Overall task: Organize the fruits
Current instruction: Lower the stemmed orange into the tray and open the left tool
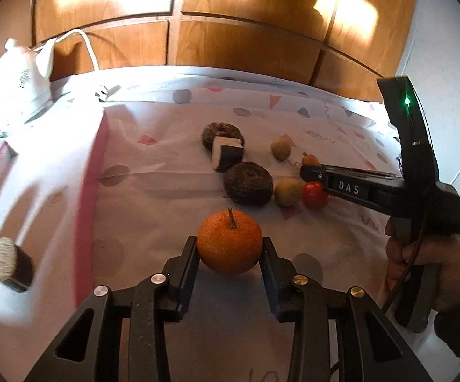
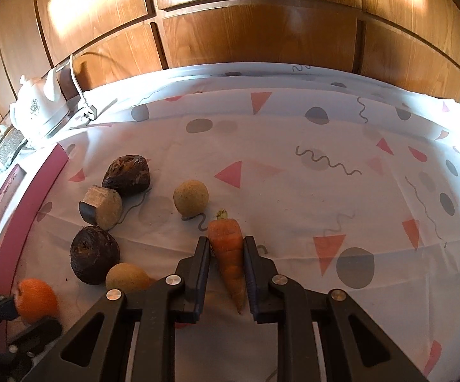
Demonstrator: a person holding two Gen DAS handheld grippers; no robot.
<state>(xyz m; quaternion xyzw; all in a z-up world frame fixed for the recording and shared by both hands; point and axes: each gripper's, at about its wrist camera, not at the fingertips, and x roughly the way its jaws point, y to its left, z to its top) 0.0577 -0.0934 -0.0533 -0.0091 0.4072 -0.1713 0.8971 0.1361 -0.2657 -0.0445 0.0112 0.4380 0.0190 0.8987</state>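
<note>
My left gripper (image 1: pixel 230 248) pinches one orange (image 1: pixel 229 241), my right gripper (image 2: pixel 226 254) clamps one carrot (image 2: pixel 228 254), while two dark lumps (image 2: pixel 94 254) and two tan balls (image 2: pixel 190 198) sit mid-tabletop (image 2: pixel 293 191).

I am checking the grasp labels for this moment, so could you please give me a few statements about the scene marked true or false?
1. The left tool grips an orange. True.
2. The right tool holds a tomato. False: its fingers flank a carrot; the tomato lies on the cloth.
3. The carrot's leafy end points away from the right wrist camera. True.
4. A white teapot stands at the far left. True.
5. The tablecloth is plain white. False: it has pink triangles, grey dots and squiggles.
</note>
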